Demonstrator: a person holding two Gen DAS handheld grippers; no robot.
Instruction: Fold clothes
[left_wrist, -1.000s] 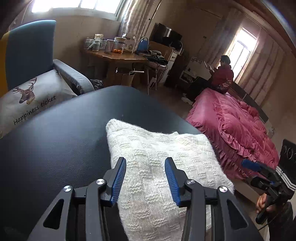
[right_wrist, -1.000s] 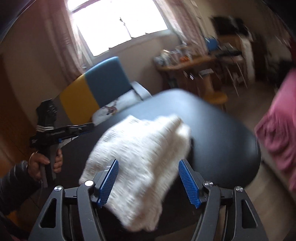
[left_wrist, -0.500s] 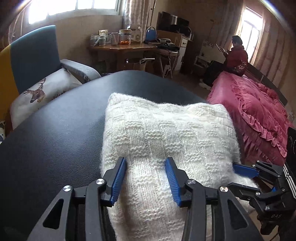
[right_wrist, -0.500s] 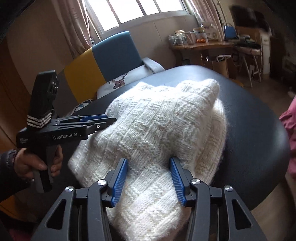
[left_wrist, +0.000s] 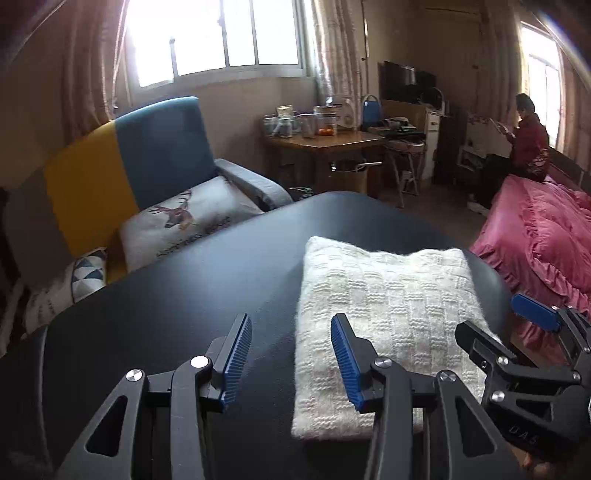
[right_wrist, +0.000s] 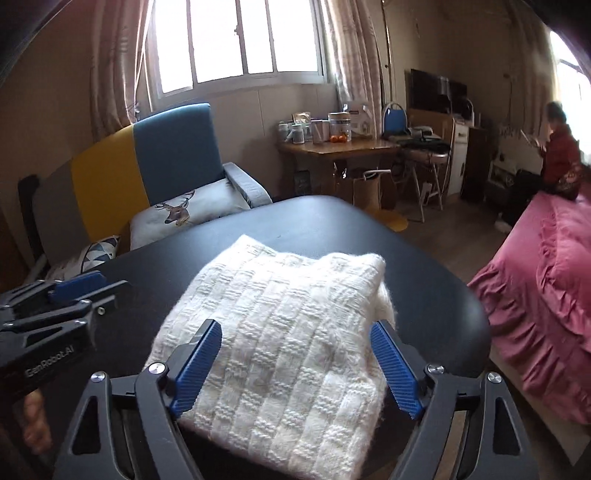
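While both tools hang just above the black counter (left_wrist: 155, 295), the white knit sweater (left_wrist: 384, 306) sits folded into a chunky rectangle on the right half of it, close to the edge nearest the pink bed (left_wrist: 546, 236).

Left tool (left_wrist: 291, 354) — fingers spread, nothing between them. Its right blue pad (left_wrist: 345, 363) is over the sweater's left edge and the left one is over bare counter, so it straddles that side without gripping. I can't tell whether the pad actually touches the knit.

Right tool (right_wrist: 295, 365) is spread even wider, with a blue pad on each side of the near end of the sweater (right_wrist: 284, 332). From its camera the fold looks neat on the left, but the far right corner has a fluffy layer poking out underneath. The jaws aren't pinching anything.

Each tool shows up in the other's view too: the right one at the right edge of the left camera, beside the sweater, and the left one at the far left of the right camera with a bit of hand under it.

Background stuff: a blue and yellow armchair (right_wrist: 147, 166) with a deer cushion (right_wrist: 184, 210), a cluttered wooden table (right_wrist: 340, 147) under the window, and a person in red (right_wrist: 559, 158) sitting on the bed.
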